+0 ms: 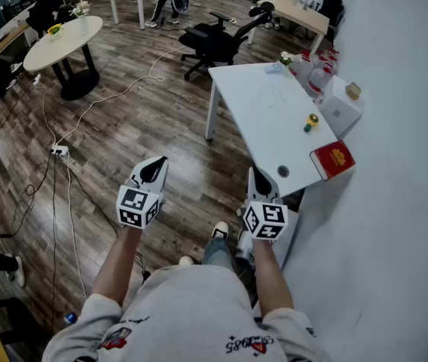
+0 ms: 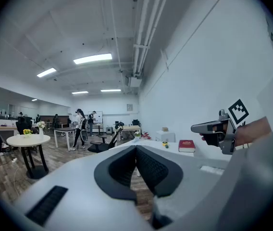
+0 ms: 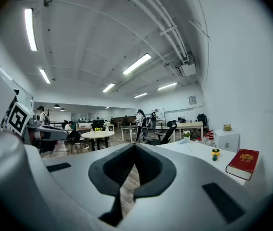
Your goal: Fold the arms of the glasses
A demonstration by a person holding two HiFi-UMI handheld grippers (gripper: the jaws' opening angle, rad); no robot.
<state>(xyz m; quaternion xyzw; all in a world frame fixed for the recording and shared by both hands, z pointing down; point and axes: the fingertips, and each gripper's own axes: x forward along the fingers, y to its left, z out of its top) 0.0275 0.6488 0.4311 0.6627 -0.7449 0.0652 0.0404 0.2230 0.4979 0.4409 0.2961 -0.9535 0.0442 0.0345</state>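
Two grippers held out level above the wooden floor [image 1: 161, 127], short of the near edge of the white table [image 1: 252, 119]: left gripper [image 1: 152, 170] pressed fully together on nothing, right gripper [image 1: 259, 181] likewise closed and empty. No start on the folding yet. Cannot make out the glasses [image 1: 278, 93] for certain; probably the faint wiry outline lying toward the middle of the table, well apart from both grippers. Nearer, by the right edge, a small yellow-and-green object [image 1: 311, 121] and, at the near right corner, a red book [image 1: 333, 159]. Ahead, as a judgement: risk of shoving so light a frame toward an edge by arriving with jaws shut, of straining a hinge by pressing an arm without bracing the front, or of brushing the book off its corner in reaching past.
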